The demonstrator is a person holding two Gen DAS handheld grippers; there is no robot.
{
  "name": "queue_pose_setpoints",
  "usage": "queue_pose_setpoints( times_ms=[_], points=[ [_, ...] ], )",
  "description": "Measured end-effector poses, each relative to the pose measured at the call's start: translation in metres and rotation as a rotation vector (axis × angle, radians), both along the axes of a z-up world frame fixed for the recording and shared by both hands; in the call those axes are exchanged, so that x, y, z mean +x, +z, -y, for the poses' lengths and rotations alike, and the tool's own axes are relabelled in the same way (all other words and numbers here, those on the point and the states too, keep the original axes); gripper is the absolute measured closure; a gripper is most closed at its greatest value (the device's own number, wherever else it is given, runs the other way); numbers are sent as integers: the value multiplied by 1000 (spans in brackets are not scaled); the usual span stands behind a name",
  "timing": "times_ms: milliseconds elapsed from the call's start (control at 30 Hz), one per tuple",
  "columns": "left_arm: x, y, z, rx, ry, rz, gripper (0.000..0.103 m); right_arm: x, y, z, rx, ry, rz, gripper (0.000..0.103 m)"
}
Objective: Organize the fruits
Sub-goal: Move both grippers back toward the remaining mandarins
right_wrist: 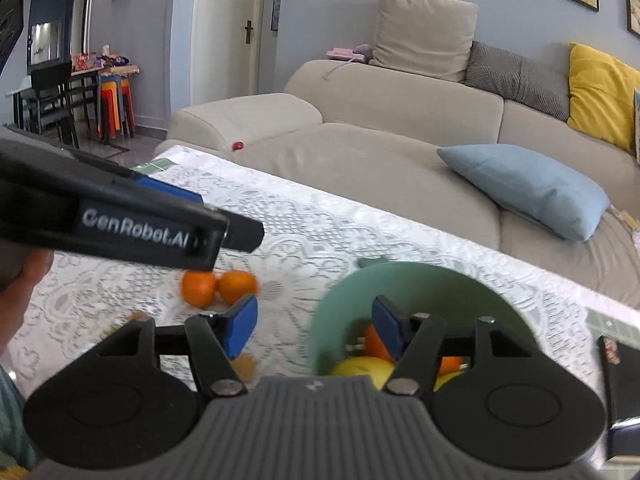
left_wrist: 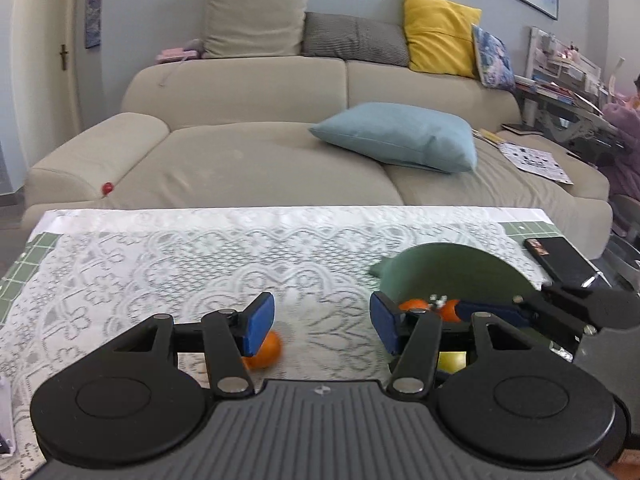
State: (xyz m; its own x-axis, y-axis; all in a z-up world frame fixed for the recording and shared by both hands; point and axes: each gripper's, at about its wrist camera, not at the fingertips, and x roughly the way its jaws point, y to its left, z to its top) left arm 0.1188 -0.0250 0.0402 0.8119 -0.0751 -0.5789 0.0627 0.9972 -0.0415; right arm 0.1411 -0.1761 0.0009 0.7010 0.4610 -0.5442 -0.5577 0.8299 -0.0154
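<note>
Through the left wrist camera I see my left claw (left_wrist: 322, 322) spread, nothing between its blue pads. One orange (left_wrist: 266, 350) lies on the lace-covered counter (left_wrist: 160, 264), partly hidden behind the left pad. To the right sits the green bowl (left_wrist: 448, 266), with orange fruit (left_wrist: 414, 305) and something yellow inside, and my right claw (left_wrist: 492, 312) reaches in over it from the right edge; from this angle I cannot tell how its pads stand.

Through the right wrist camera my right claw (right_wrist: 316, 328) is spread too, gripping nothing, its right pad over the green bowl (right_wrist: 400, 280). Inside I make out an orange (right_wrist: 376, 344) and a yellow fruit (right_wrist: 360, 366). Two oranges (right_wrist: 218, 286) sit touching each other on the counter (right_wrist: 320, 232), just left of the bowl, and a blurred orange shape lies near the left pad. The body of the left tool crosses the upper left of this view.

I judge that I am between fruits: some are in the bowl, at least two wait outside. Next I would bring one spread claw down around a loose orange, centring it between the pads before squeezing, since round fruit may roll on the lace.
</note>
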Motion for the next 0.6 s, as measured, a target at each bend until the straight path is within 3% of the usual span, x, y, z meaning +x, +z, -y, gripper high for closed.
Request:
queue_pose_setpoints(
  times_ms=[233, 433, 600],
  points=[
    [-5, -12, -37, -58, 25, -11, 38, -5, -17, -29, 45, 10, -59, 42],
    [-9, -28, -63, -83, 31, -24, 38, -3, -34, -51, -3, -12, -25, 42],
    [-6, -43, -83, -136, 38, -43, 38, -1, -45, -57, -20, -13, -39, 48]
  ],
)
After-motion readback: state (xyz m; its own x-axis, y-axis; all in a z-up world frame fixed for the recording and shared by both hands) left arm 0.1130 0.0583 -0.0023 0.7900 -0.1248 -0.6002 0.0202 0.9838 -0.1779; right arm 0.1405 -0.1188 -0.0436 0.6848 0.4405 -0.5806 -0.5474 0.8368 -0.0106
